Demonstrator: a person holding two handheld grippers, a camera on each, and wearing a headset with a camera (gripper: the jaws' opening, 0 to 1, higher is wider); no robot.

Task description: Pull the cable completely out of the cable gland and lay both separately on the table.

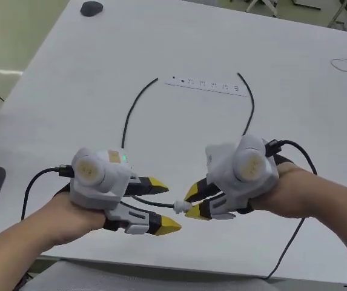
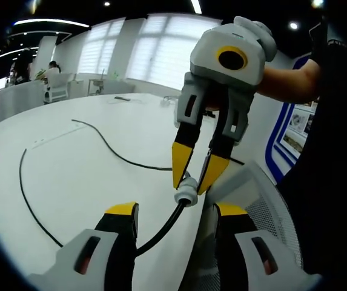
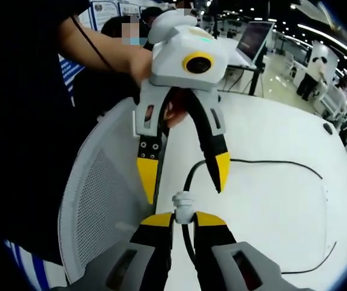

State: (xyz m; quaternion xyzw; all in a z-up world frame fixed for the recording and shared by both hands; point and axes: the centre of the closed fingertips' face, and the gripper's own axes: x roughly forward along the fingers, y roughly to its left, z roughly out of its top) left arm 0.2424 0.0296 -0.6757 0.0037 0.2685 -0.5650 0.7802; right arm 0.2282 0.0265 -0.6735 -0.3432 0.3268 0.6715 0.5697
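Head view, lower centre: right gripper (image 1: 190, 204) pinches white plastic cable gland (image 1: 180, 207); thin black cable (image 1: 151, 202) runs left through spread left gripper (image 1: 167, 205).

Matt white table (image 1: 221, 36), smooth black cable (image 1: 128, 118) (gland (image 1: 179, 206) glossy white plastic).

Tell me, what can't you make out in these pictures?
Head view: where the cable runs behind the right tool; the tool hides it.
Left gripper view: how much cable sits inside the cable gland; the right tool's tips cover its rear.
Head view: markings on the white strip; too small.
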